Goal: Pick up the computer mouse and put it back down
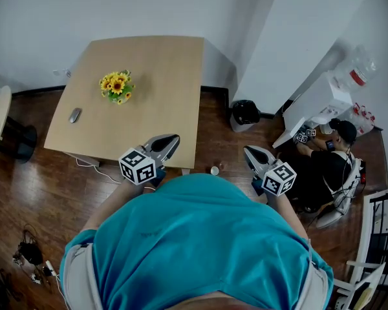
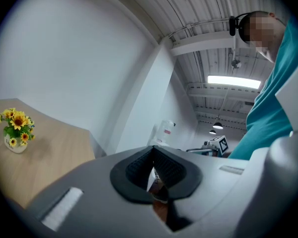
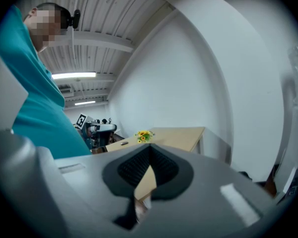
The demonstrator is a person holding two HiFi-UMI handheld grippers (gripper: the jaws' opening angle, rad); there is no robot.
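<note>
Well, we hold the left gripper (image 1: pixel 173 139) and right gripper (image 1: pixel 248 150) clenched, empty, by the table (image 1: pixel 168 76); the mouse (image 1: pixel 75 115), small, grey, oval, lies near its left edge, left of the flowers (image 1: pixel 117 86).

Before you, a light wooden table (image 1: pixel 155 95) stands near white walls (image 1: pixel 39 11) on a dark wooden floor (image 1: pixel 39 192). A black bin (image 1: pixel 245 112) sits beside a white pillar (image 1: pixel 297 24). Above you, a strip light (image 2: pixel 231 82) glows under a ribbed ceiling (image 2: pixel 198 9).

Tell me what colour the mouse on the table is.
The mouse is silvery grey, clearest in the head view.
</note>
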